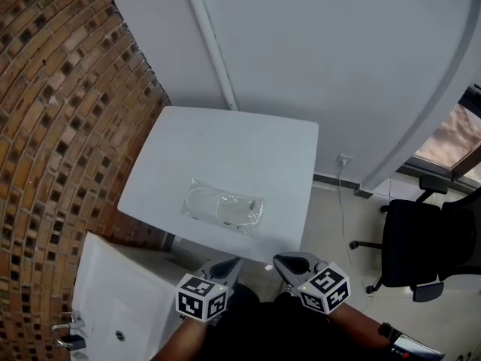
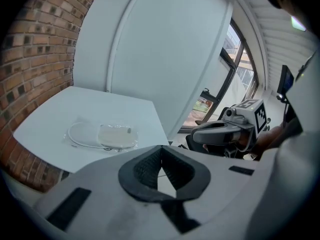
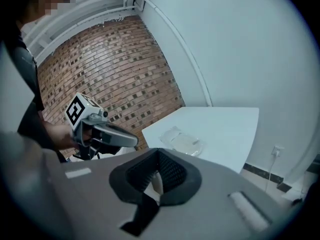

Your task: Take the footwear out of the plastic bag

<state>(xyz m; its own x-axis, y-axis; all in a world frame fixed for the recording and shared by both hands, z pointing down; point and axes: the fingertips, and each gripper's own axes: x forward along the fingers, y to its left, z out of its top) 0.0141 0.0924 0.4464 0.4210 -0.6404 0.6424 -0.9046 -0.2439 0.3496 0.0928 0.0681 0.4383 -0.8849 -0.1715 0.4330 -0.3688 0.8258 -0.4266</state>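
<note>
A clear plastic bag (image 1: 225, 207) lies flat near the front edge of the white table (image 1: 263, 149), with pale white footwear inside it. Both grippers hang in the air below that front edge, close to the person's body and apart from the bag. My left gripper (image 1: 231, 262) has its jaws closed tip to tip with nothing between them. My right gripper (image 1: 279, 260) beside it is shut and empty too. The left gripper view shows the bag (image 2: 102, 135) ahead on the table beyond the left gripper (image 2: 161, 151). The right gripper view shows the bag (image 3: 182, 141) past the right gripper (image 3: 159, 154).
A brick wall (image 1: 60, 126) runs along the left of the table. A white cabinet (image 1: 113, 299) stands at lower left below the table. A black office chair (image 1: 421, 247) is on the floor at the right, near a wall socket (image 1: 343, 160) with a cable.
</note>
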